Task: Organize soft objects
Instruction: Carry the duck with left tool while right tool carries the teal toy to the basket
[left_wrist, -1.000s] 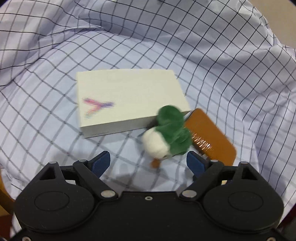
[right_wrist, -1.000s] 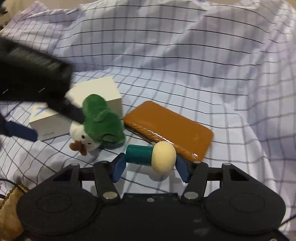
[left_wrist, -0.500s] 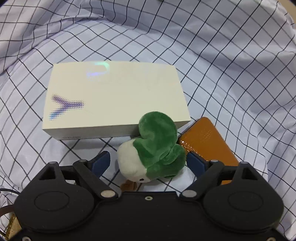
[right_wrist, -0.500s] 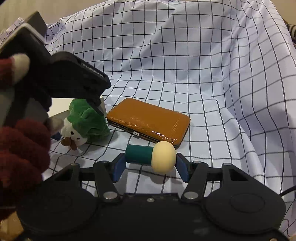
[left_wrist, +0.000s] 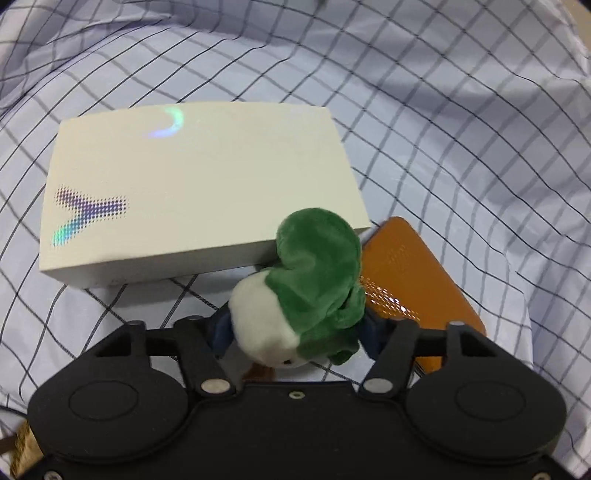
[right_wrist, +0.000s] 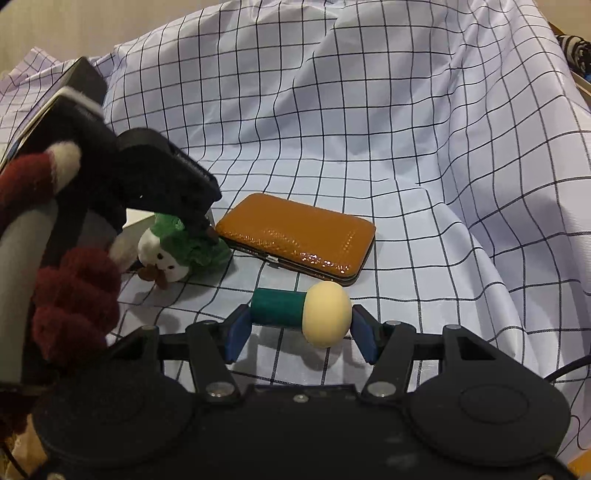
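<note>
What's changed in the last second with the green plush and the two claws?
The left claw came down over the green plush and has just been closing on it, pads now pressing its sides. The right claw still grips the mushroom toy; box and wallet stayed put.

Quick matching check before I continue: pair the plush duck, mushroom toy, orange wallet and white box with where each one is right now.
1. plush duck
2. mushroom toy
3. orange wallet
4. white box

A. lying flat on the checked cloth, held by nothing
B. between the right gripper's fingers
C. behind the duck, printed face up
D. squeezed in the left gripper

Pairs: 1-D, 2-B, 3-A, 4-C
</note>
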